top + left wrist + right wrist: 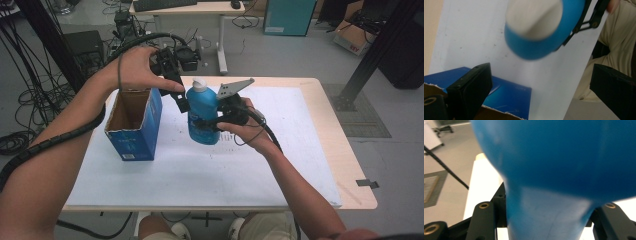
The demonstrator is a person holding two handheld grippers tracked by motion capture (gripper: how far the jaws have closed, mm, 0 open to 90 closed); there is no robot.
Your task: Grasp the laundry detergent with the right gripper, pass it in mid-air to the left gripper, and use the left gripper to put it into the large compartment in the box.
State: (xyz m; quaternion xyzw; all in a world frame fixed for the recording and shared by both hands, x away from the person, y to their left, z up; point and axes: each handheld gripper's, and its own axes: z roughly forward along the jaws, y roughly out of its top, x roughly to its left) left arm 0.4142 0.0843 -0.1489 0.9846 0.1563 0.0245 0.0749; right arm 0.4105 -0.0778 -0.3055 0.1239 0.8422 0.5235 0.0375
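1. right gripper [215,120] is clamping the blue bottle [202,116] at mid-body, holding it upright above the table [260,165], white cap up.
2. bottle is sitting just right of the open blue box [134,125]; long axis vertical, box mouth facing up.
3. left gripper [181,97] is hovering between box and bottle near the cap, jaws wide apart, gripping nothing.
4. judging next move: bottle going left, down into the box.
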